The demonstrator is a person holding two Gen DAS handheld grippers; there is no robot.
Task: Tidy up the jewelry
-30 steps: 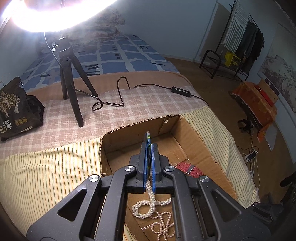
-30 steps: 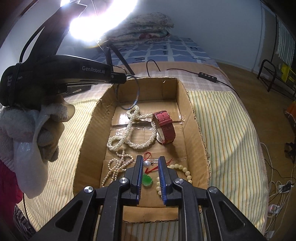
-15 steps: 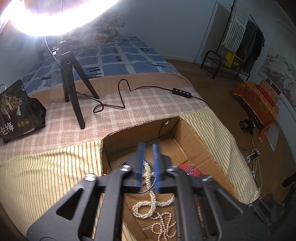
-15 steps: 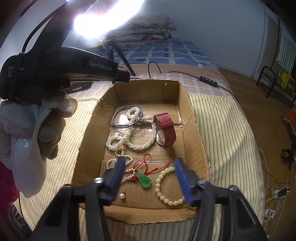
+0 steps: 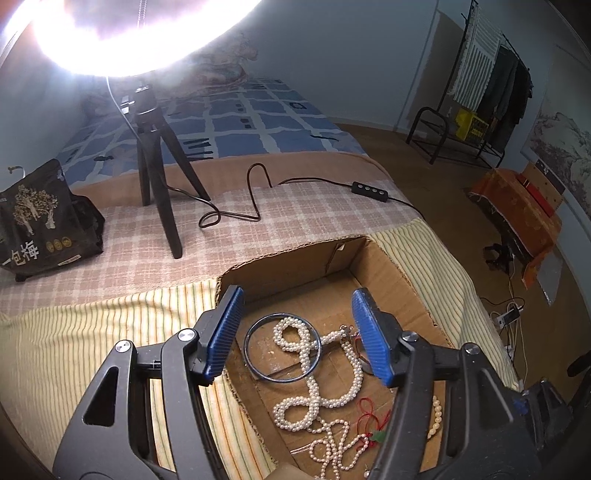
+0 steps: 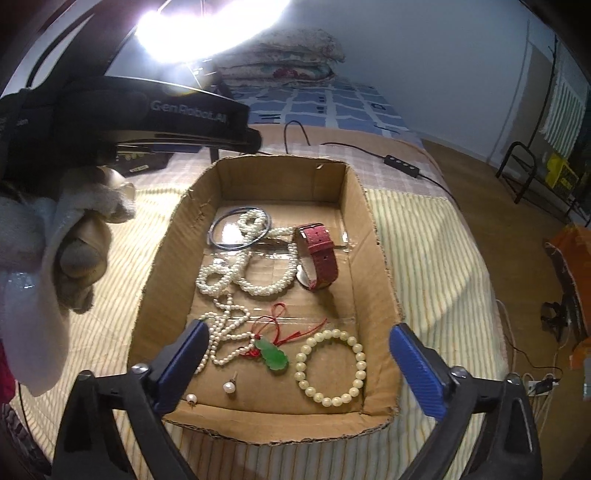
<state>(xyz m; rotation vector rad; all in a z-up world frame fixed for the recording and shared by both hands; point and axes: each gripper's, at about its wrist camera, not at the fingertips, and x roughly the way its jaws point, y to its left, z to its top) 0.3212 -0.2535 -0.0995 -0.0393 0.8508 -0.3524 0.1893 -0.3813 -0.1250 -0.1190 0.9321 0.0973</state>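
Red watch (image 6: 320, 254) face, hidden beneath its strap.

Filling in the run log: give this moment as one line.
left gripper: opening, empty, over bangle | right gripper: opening, empty, over jade pendant | all jewelry in cardboard box

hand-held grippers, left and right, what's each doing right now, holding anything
Left hand-held gripper: jaws opening, nothing held, above the thin dark metal bangle.
Right hand-held gripper: jaws opening, nothing held.

Bright ring light (image 5: 140, 33) on tripod (image 5: 159, 177), blue-checked bed (image 5: 240, 125), wooden floor (image 5: 424, 173).
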